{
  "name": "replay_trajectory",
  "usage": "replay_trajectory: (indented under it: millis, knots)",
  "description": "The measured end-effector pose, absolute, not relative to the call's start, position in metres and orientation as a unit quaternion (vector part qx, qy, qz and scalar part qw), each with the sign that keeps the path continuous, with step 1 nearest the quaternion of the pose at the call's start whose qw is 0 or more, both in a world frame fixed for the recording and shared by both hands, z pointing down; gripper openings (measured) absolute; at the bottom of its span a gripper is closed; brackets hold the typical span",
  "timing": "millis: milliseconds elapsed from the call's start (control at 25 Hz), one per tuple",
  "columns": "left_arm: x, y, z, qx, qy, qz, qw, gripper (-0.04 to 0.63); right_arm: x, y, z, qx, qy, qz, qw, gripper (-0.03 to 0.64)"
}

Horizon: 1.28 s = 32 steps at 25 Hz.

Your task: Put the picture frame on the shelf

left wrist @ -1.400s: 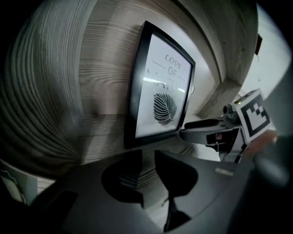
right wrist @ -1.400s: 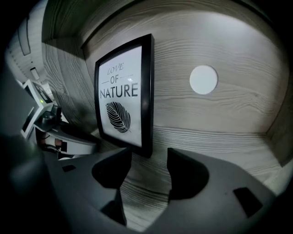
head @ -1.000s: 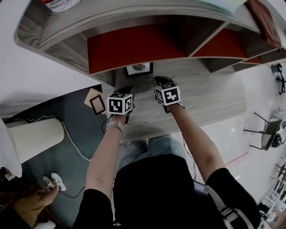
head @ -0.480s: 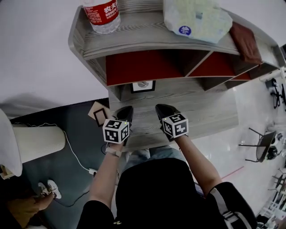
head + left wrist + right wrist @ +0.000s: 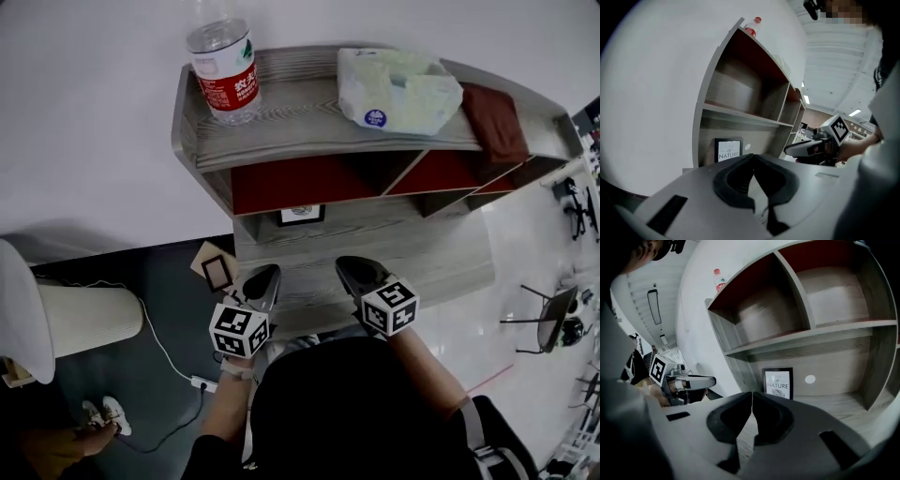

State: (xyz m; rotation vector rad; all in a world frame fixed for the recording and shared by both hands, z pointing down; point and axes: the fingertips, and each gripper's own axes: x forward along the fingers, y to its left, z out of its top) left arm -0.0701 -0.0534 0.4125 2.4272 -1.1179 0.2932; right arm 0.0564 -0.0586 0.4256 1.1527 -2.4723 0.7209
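Shelving [image 5: 300, 117] of grey wood with red back panels is seen against a white wall [image 5: 94, 112]. The picture frame [image 5: 301, 215] is placed on the lowest board of the shelf, in the left-hand opening. It stands upright against the back panel with its printed face turned outward. The words "OF NATURE" can be read on it in both gripper views, and a small round white spot [image 5: 810, 379] is seen on the panel just beside it.

The left claw [image 5: 266, 272] is held over the front edge of that lowest board, well apart from the frame. Its jaws are pressed together at the tips and nothing is gripped between them. The right claw [image 5: 348, 266] is held beside it at the same edge. Its jaws are likewise fully closed and nothing is held in them. Each claw is carried in one of the person's hands, and each is visible from the side in the other's gripper view.

On the top board a water bottle [image 5: 223, 70] with a red label is stood at the left. A soft tissue pack [image 5: 397, 89] is laid near the middle, and a dark red cloth [image 5: 495, 120] at the right end. A second frame [image 5: 217, 271], with a pale wooden border, is seen on the dark floor [image 5: 159, 272] just left of the shelf. A white cylinder [image 5: 80, 314] and a white cable [image 5: 167, 342] are seen further left.
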Motion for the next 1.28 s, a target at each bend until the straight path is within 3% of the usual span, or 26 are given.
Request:
replay_trajectory:
  millis: [640,1280]
  knots:
    - [-0.044,-0.063,0.349,0.906,-0.381,0.075,0.170,0.009,0.081,-0.055,0.356,0.417,-0.874,0.209,0.134,0.002]
    - [-0.030,-0.069,0.337,0.909,-0.376,0.073,0.166,0.009,0.085,-0.051,0.348,0.407,-0.882,0.198,0.133,0.002]
